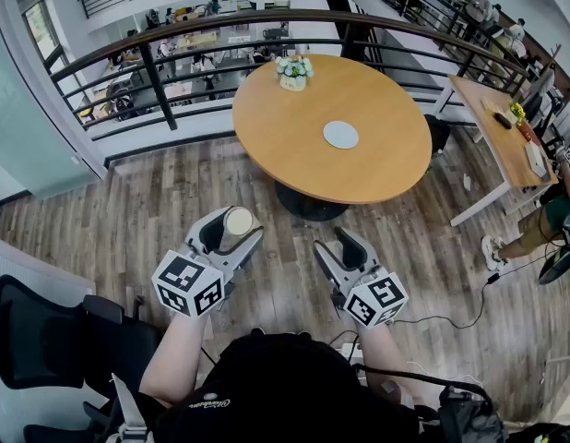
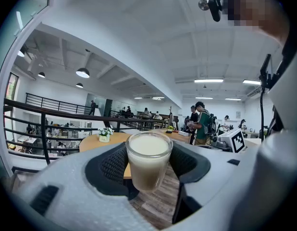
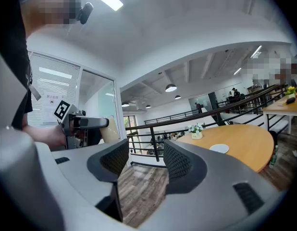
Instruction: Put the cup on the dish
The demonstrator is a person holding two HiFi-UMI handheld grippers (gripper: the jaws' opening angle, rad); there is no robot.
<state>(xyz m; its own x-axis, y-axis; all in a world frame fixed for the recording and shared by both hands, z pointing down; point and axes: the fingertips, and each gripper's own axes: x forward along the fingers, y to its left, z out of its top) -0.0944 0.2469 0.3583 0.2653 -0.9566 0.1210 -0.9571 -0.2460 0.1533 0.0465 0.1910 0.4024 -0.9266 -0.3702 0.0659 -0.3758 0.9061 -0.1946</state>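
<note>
A clear cup [image 1: 238, 221] of milky liquid [image 2: 148, 160] sits upright between the jaws of my left gripper [image 1: 231, 225], which is shut on it and holds it over the wooden floor. The white round dish [image 1: 340, 135] lies near the middle of the round wooden table [image 1: 294, 155], well ahead of both grippers. My right gripper [image 1: 341, 248] is open with nothing between its pads [image 3: 179, 162]. In the right gripper view the dish [image 3: 219, 148] shows on the table to the right, and the left gripper [image 3: 86, 123] with the cup [image 3: 110, 132] shows at the left.
A small pot of white flowers [image 1: 293, 74] stands at the table's far edge. A black railing [image 1: 156, 86] curves behind the table. A rectangular table [image 1: 500, 137] with items stands at the right. A black chair [image 1: 45, 330] is at my lower left. People stand in the background.
</note>
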